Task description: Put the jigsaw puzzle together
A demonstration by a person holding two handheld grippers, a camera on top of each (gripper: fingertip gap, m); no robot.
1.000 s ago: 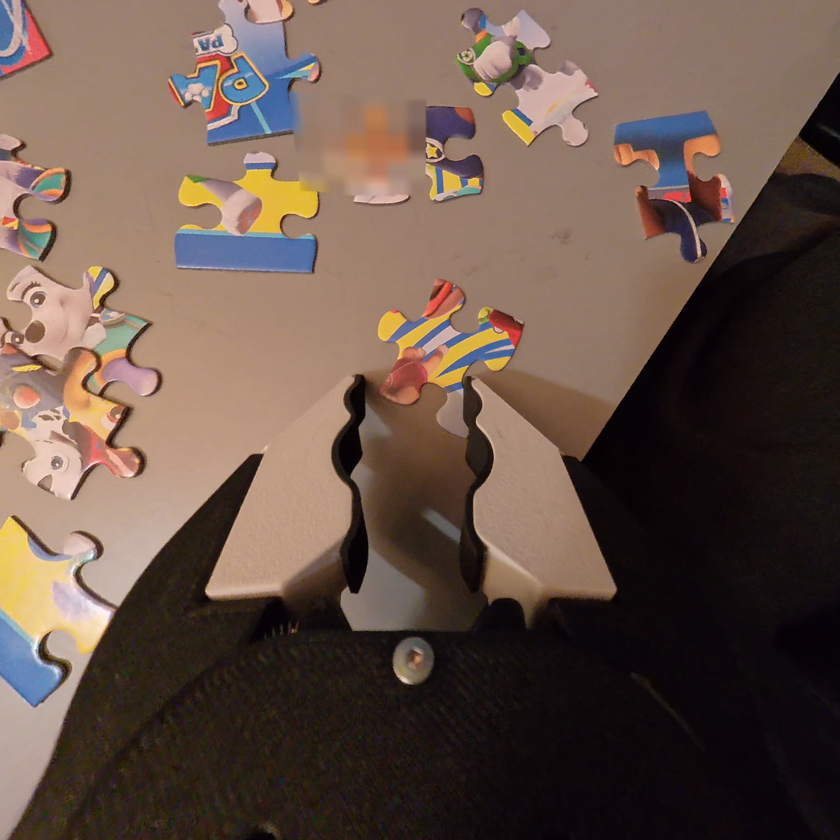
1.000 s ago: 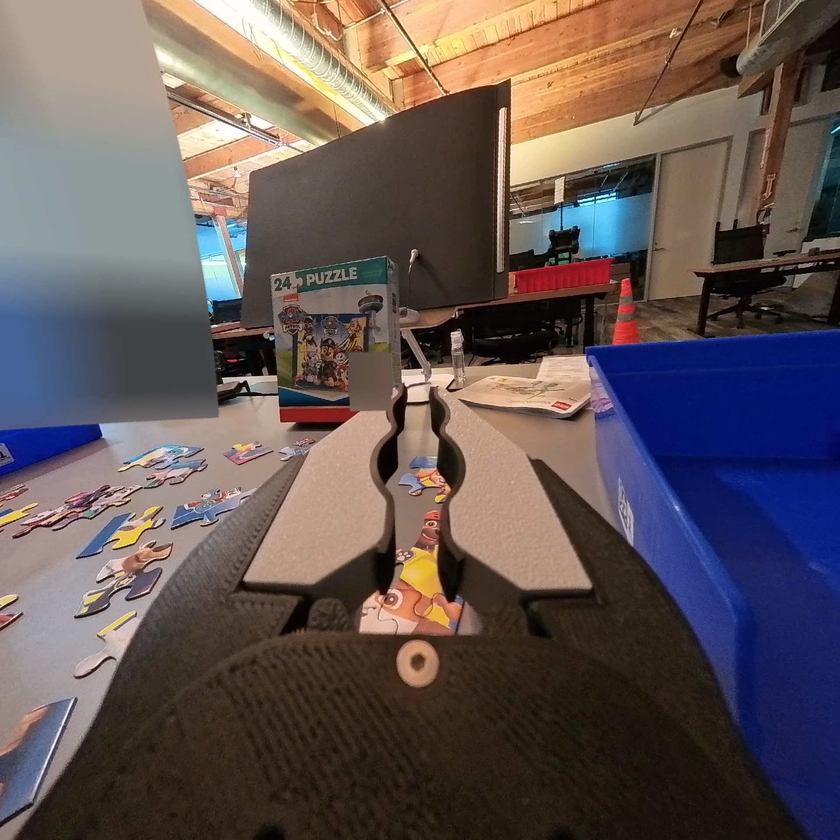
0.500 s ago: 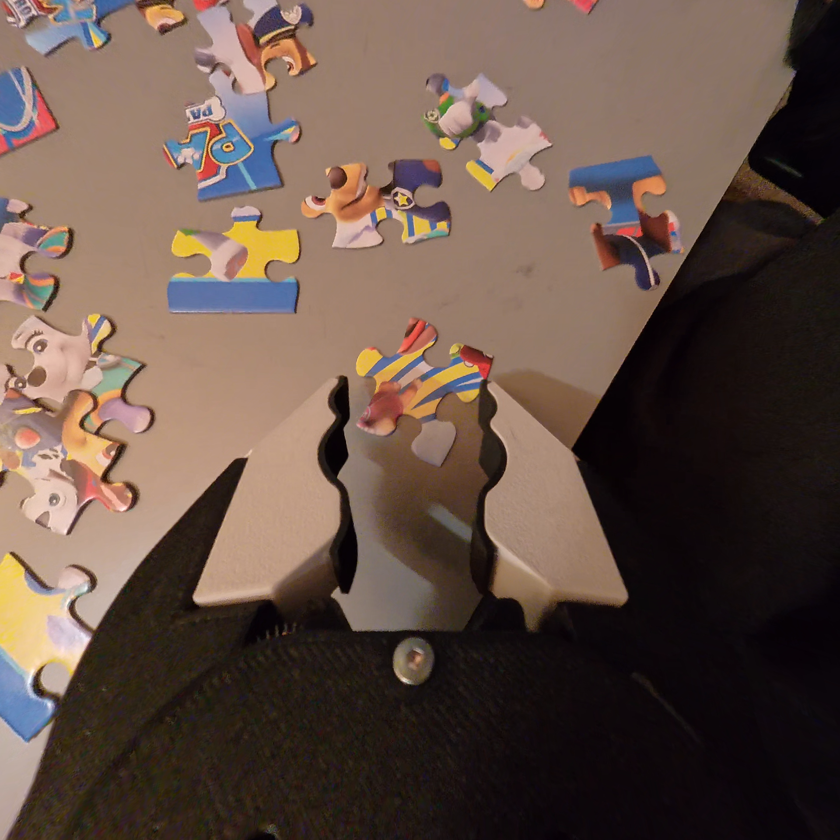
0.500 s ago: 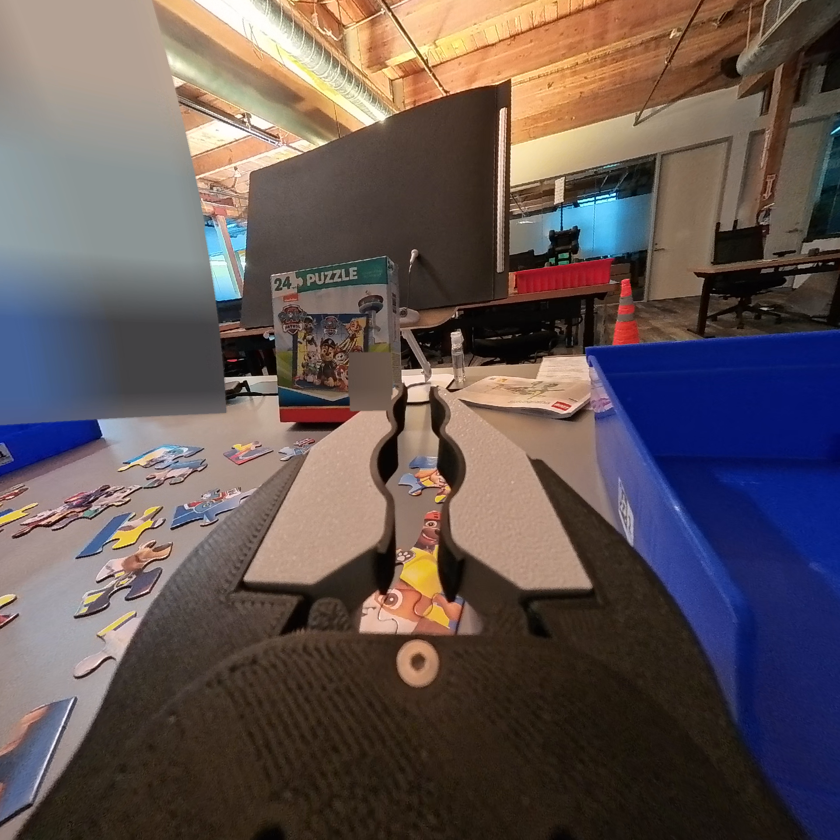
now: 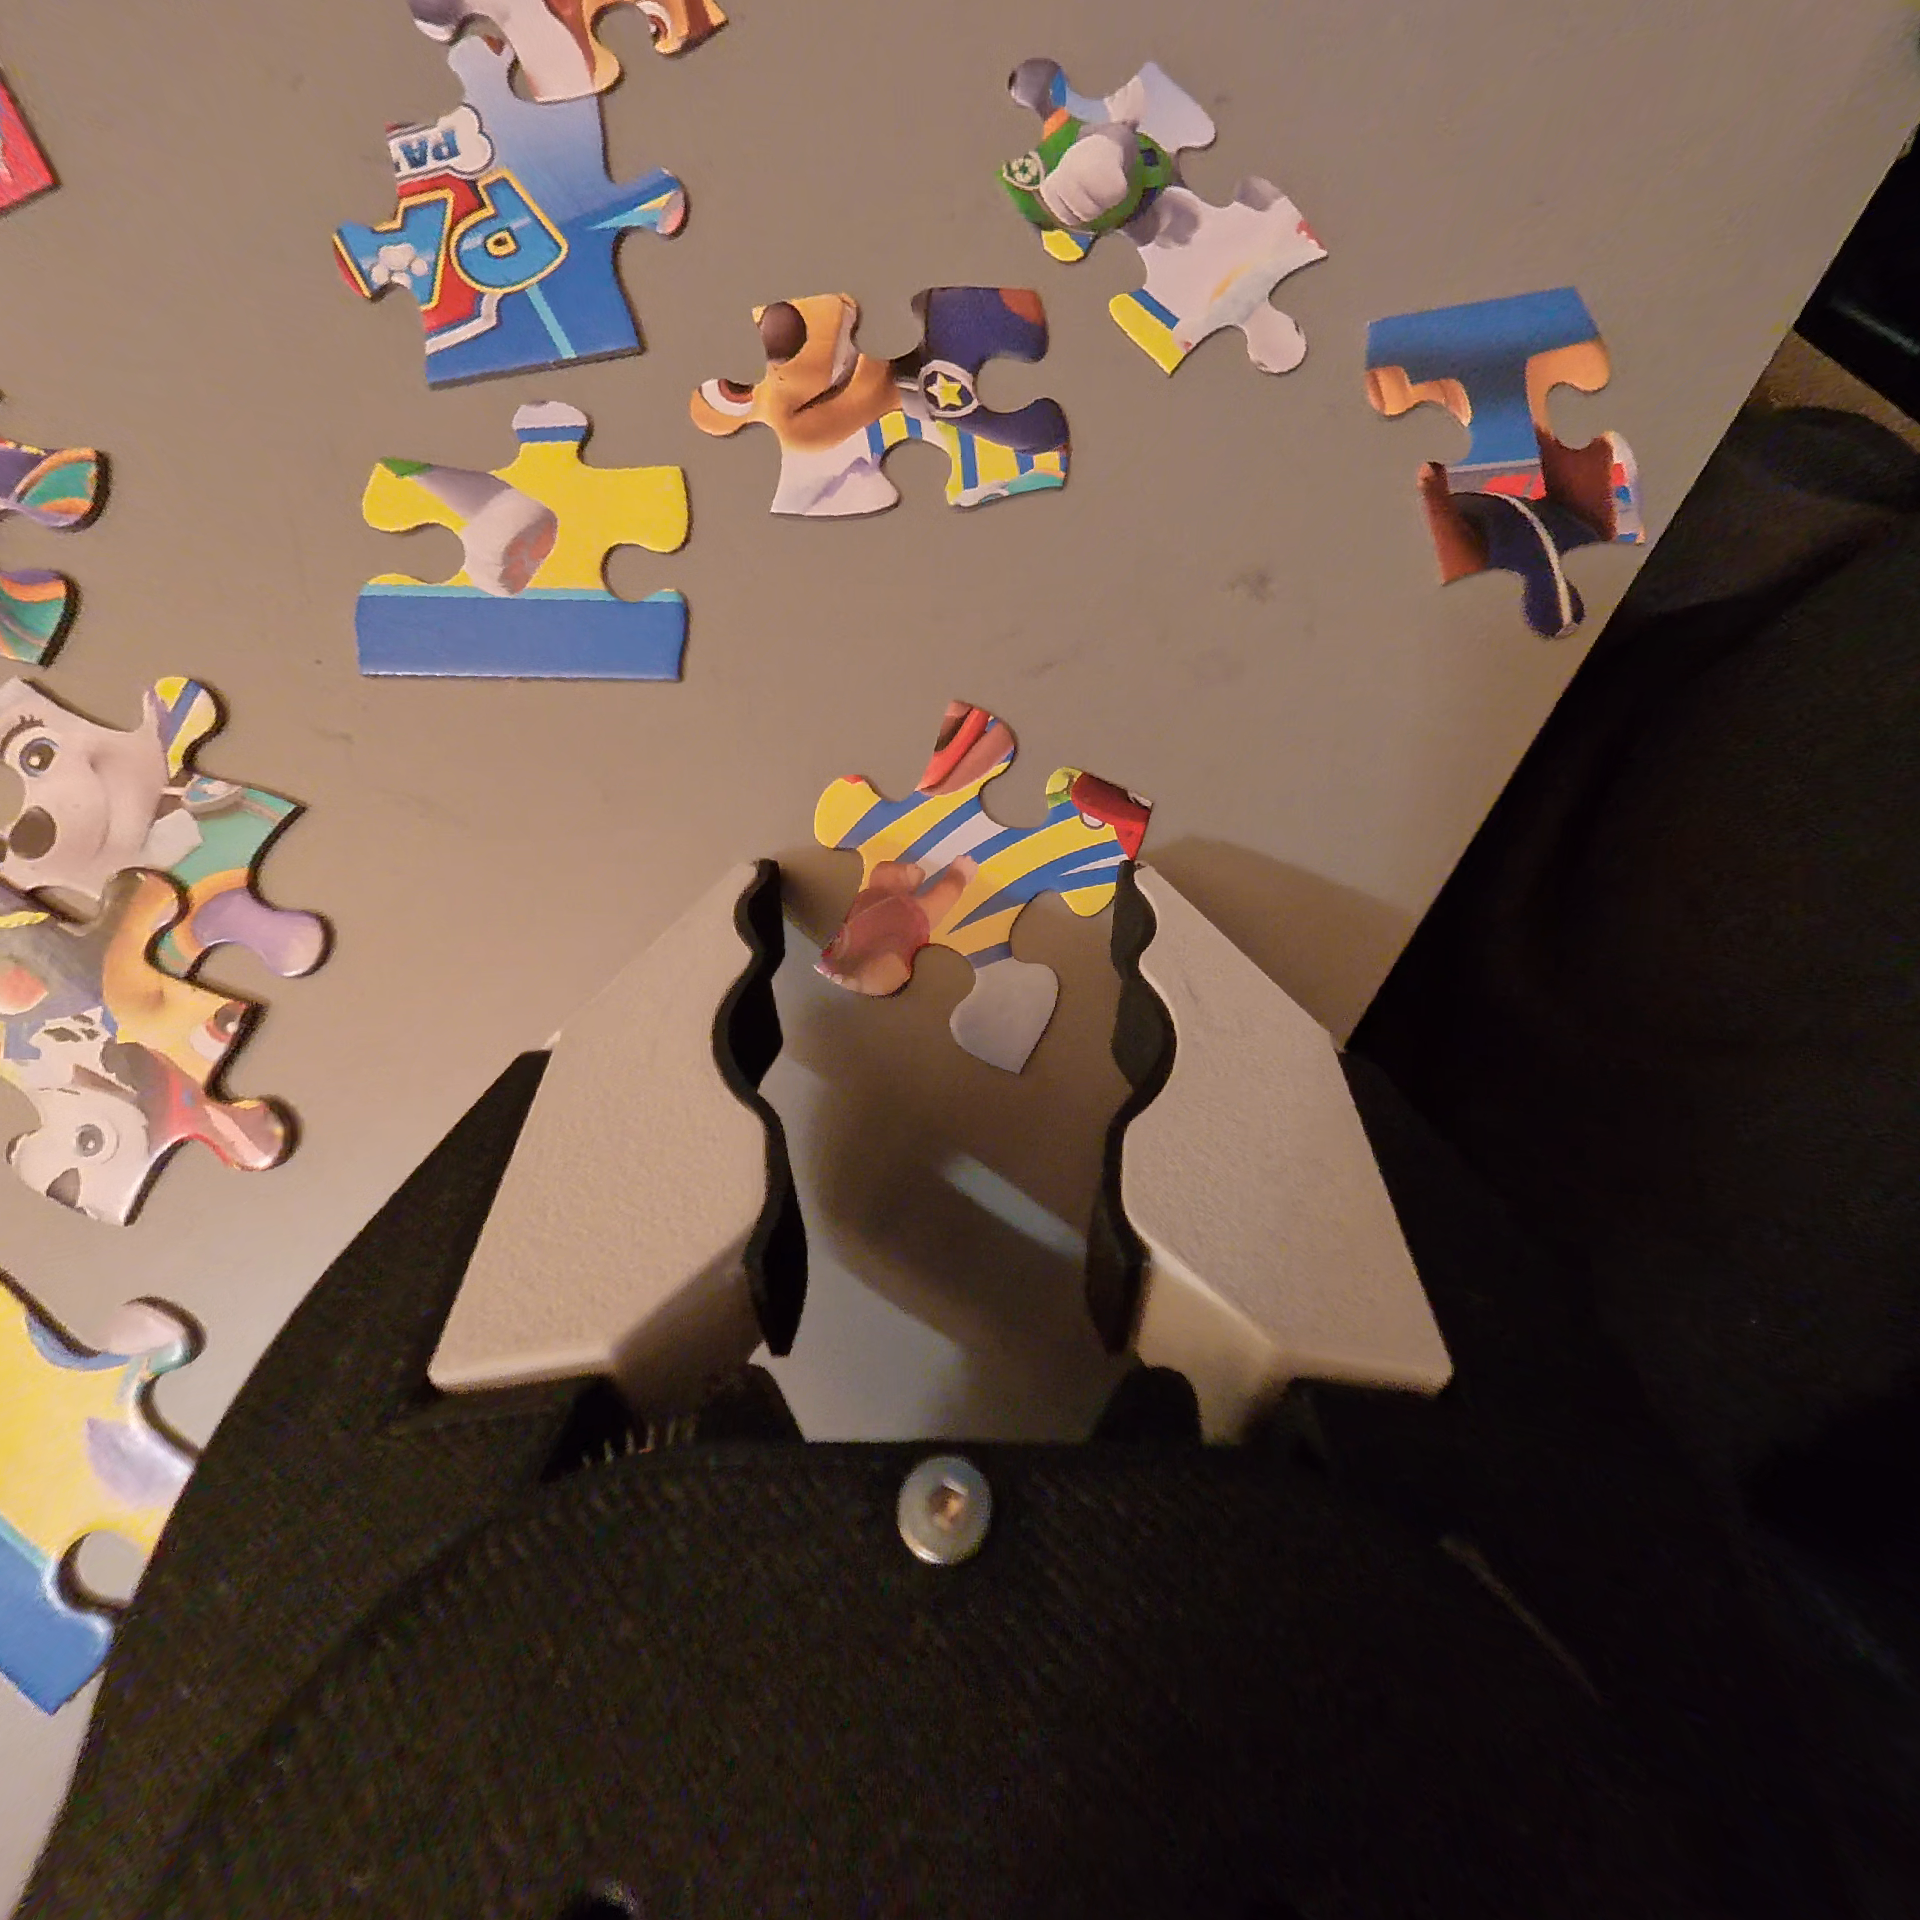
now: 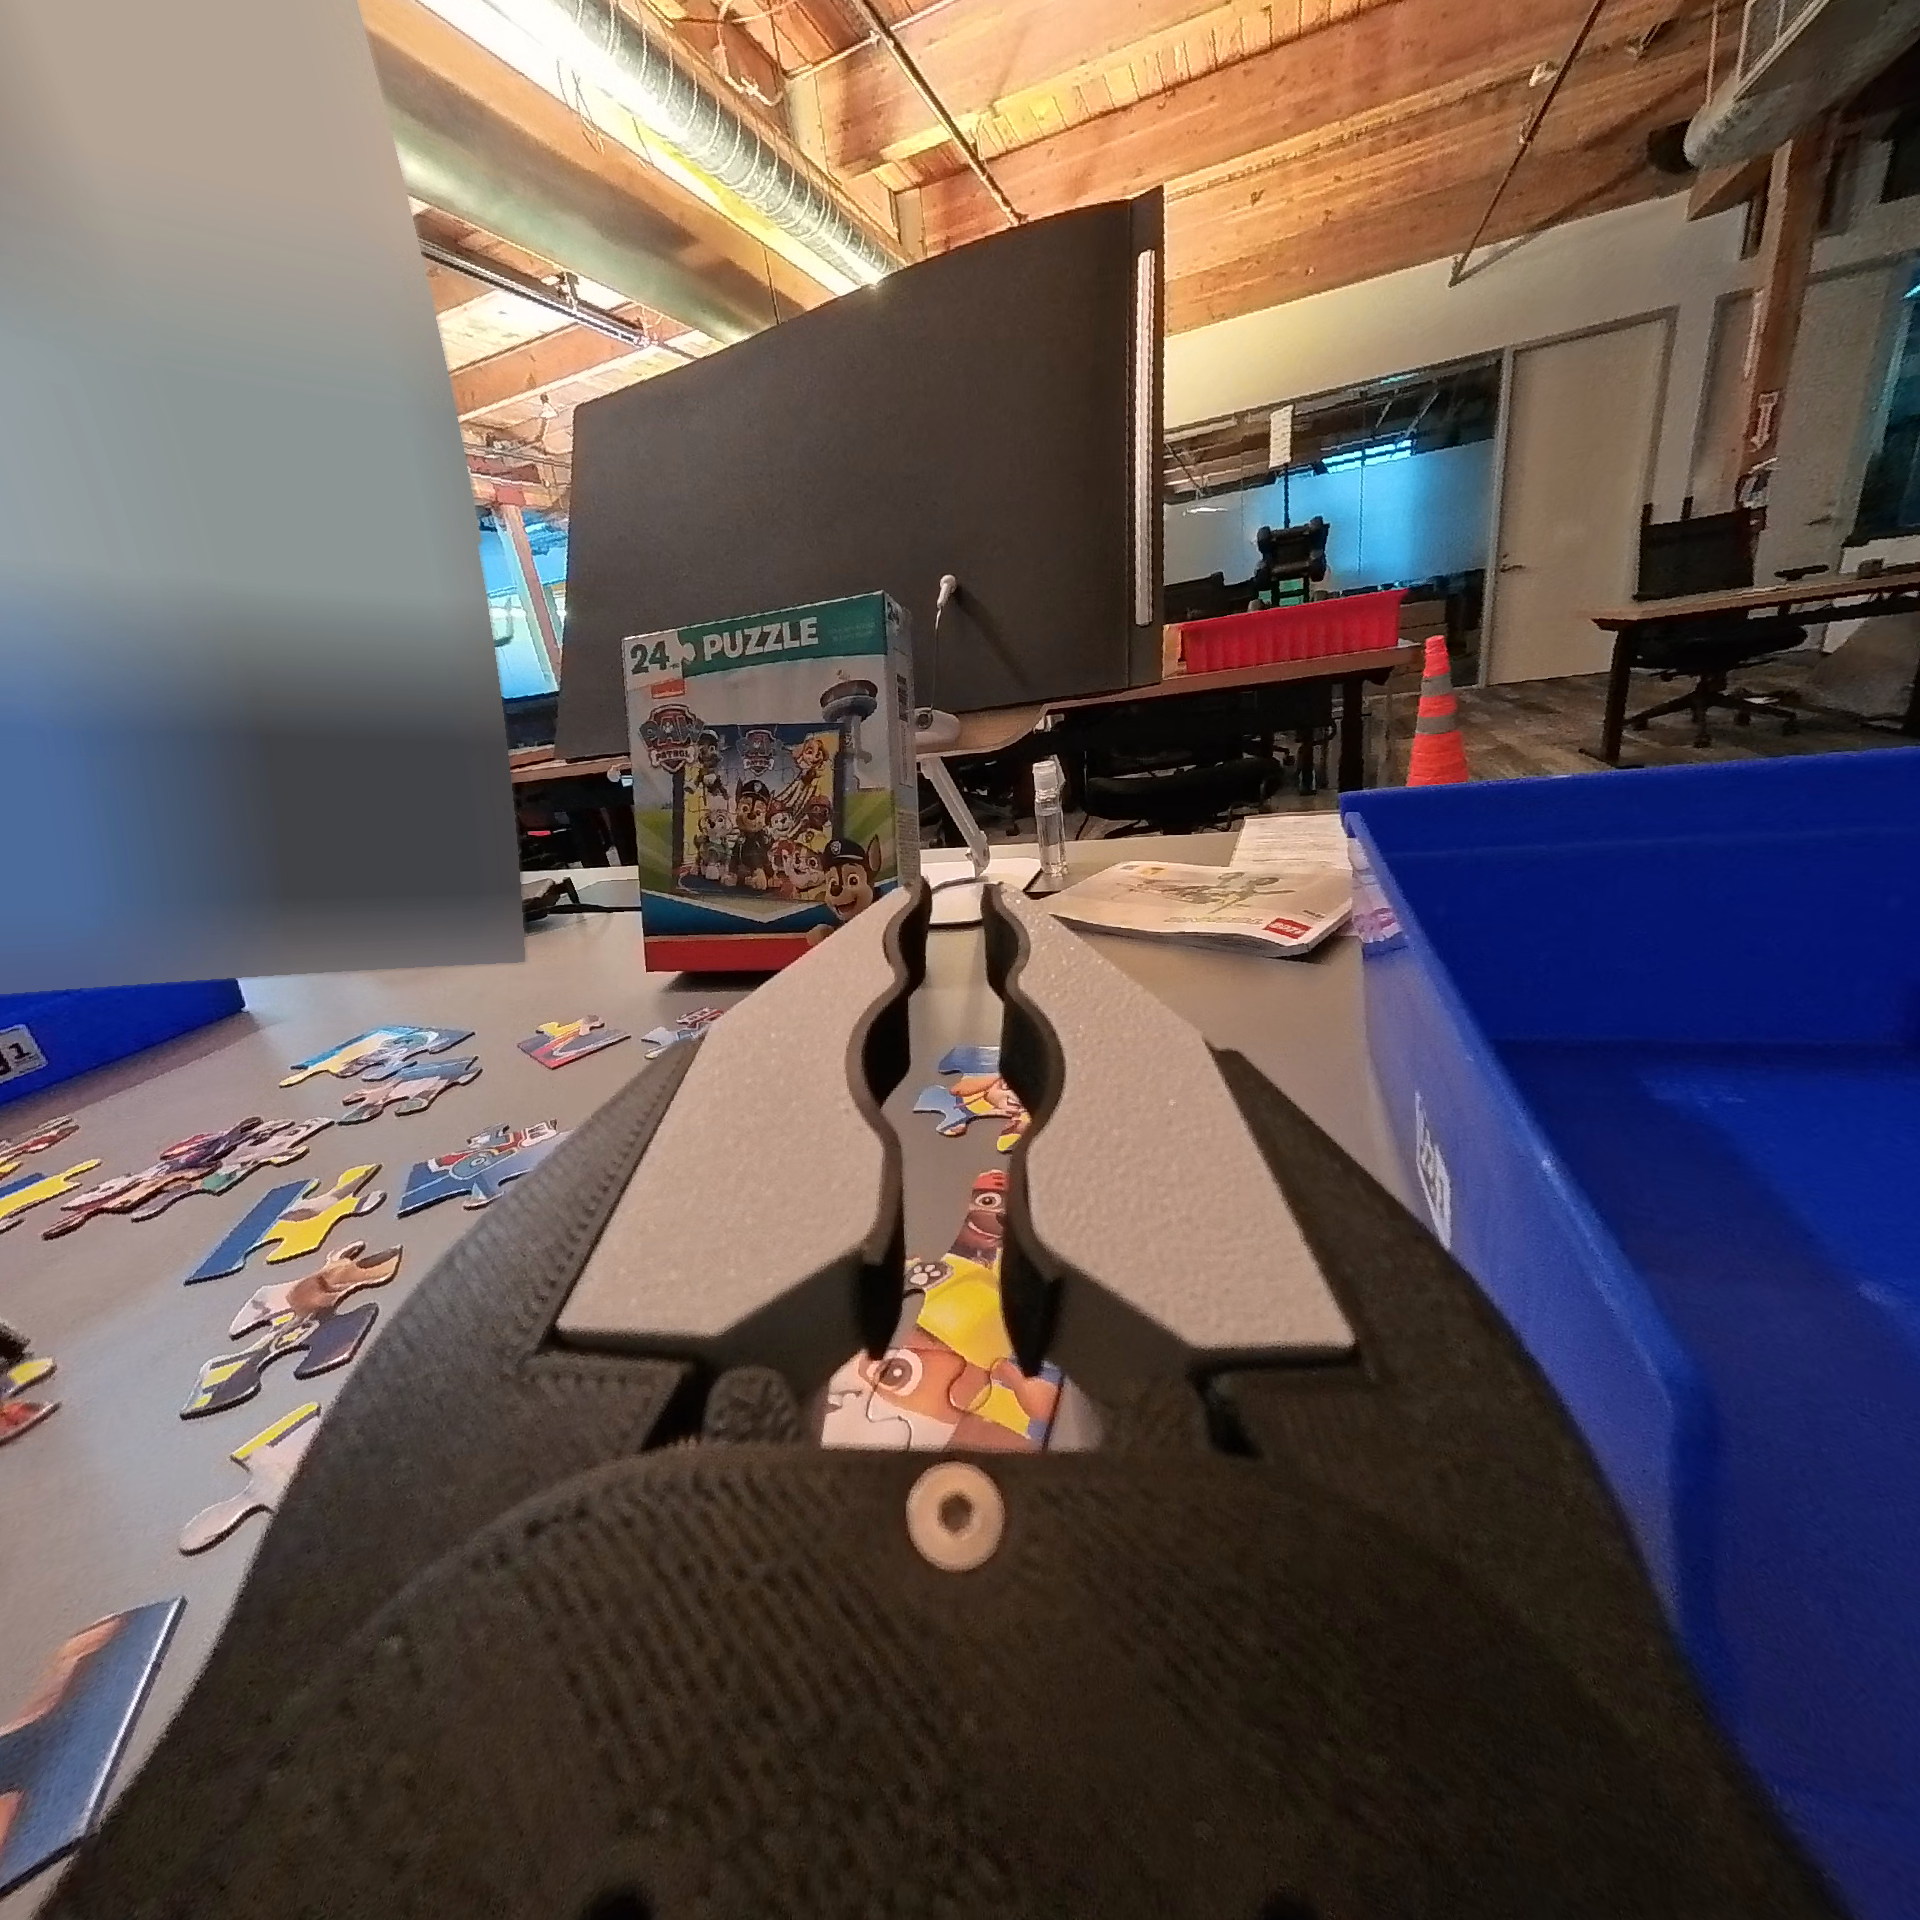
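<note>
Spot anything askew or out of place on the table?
One puzzle piece sits at the table edge, its tab seemingly overhanging. The striped piece lies loose between the open left gripper fingers. Otherwise just scattered pieces.

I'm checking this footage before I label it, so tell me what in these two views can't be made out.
- Left wrist view: the far right is a dark mass past the table edge; too dark to identify.
- Left wrist view: the yellow and blue piece at the lower left is cut off by the frame and the left gripper body.
- Right wrist view: the joined pieces under the right gripper show only through the finger slot.
- Right wrist view: a blurred patch covers the upper left.
</note>
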